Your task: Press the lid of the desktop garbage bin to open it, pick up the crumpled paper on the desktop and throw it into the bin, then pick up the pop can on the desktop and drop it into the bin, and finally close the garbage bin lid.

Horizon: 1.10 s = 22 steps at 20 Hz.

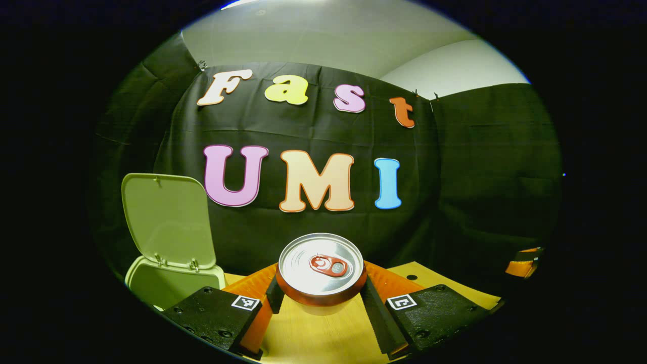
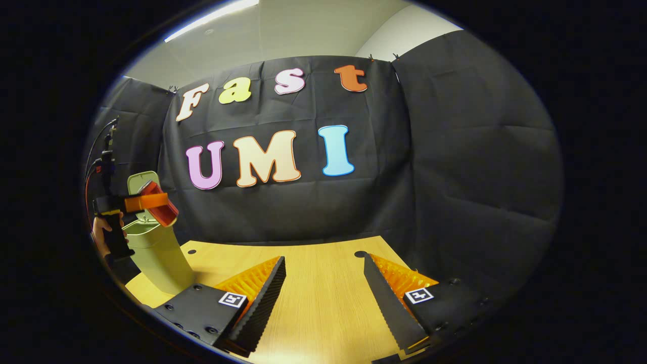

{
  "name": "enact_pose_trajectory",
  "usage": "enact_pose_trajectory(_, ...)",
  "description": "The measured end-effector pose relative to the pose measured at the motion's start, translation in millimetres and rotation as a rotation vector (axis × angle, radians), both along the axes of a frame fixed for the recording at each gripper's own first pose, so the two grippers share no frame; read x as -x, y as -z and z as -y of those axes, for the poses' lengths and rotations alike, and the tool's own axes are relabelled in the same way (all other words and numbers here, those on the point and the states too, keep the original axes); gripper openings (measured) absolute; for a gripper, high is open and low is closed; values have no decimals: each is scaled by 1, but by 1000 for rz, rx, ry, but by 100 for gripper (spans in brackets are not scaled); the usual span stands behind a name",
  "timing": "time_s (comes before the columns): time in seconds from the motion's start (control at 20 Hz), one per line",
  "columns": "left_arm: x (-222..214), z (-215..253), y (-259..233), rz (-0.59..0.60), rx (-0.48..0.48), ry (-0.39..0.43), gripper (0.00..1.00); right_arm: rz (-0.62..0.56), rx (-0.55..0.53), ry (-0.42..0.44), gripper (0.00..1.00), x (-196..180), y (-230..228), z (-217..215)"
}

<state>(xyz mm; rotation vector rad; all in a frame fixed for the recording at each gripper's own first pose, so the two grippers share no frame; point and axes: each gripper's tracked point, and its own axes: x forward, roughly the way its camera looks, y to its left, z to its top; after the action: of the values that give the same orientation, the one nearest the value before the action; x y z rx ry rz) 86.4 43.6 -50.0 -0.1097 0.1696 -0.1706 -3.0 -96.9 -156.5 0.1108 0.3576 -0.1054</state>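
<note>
Wooden desktop [image 2: 313, 283] fronts black cloth; left gripper [image 1: 320, 296] pinches the upright red pop can [image 1: 321, 273], the open-lidded bin [image 1: 169, 253] far left; right gripper [image 2: 323, 296] spread.

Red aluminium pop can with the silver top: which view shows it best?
Left gripper view. The red aluminium pop can sits close up between the left gripper fingers, top and tab sharp. The right gripper view shows it small and far off, tilted by the pale green bin.
</note>
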Motion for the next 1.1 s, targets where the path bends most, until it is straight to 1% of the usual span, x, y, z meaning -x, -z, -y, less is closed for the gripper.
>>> enact_pose_trajectory(0.05, -2, -12, -5, 7, -8, -22, 76, 1, 0, -4, 94, 1, 0, -1)
enact_pose_trajectory(0.1, -5, -24, -8, 13, -21, -46, 76, 2, 0, -8, 98, 2, -1, -3)
enact_pose_trajectory(0.3, -4, -66, -4, -1, -69, -119, 76, 3, 9, -20, 98, 1, -2, -7)
enact_pose_trajectory(0.55, -2, -110, 11, -40, -55, -212, 76, 18, -3, -18, 98, -2, -4, -8)
enact_pose_trajectory(0.7, 0, -133, 24, -68, -74, -256, 76, 26, -26, -21, 98, -3, -3, -14)
enact_pose_trajectory(0.8, 1, -150, 35, -93, -69, -286, 76, 20, -28, -27, 98, -4, 2, -18)
enact_pose_trajectory(0.85, 3, -157, 41, -111, -71, -302, 76, 11, -28, -30, 94, -5, 5, -19)
enact_pose_trajectory(0.9, 4, -168, 49, -125, -78, -325, 76, 4, -30, -33, 94, -5, 7, -21)
enact_pose_trajectory(0.95, 6, -176, 55, -142, -77, -338, 76, -2, -32, -35, 98, -6, 8, -23)
enact_pose_trajectory(1.05, 5, -184, 71, -184, -78, -351, 76, -5, -28, -39, 98, -7, 8, -26)
enact_pose_trajectory(1.1, 8, -190, 79, -207, -71, -363, 76, -4, -26, -42, 100, -7, 8, -28)
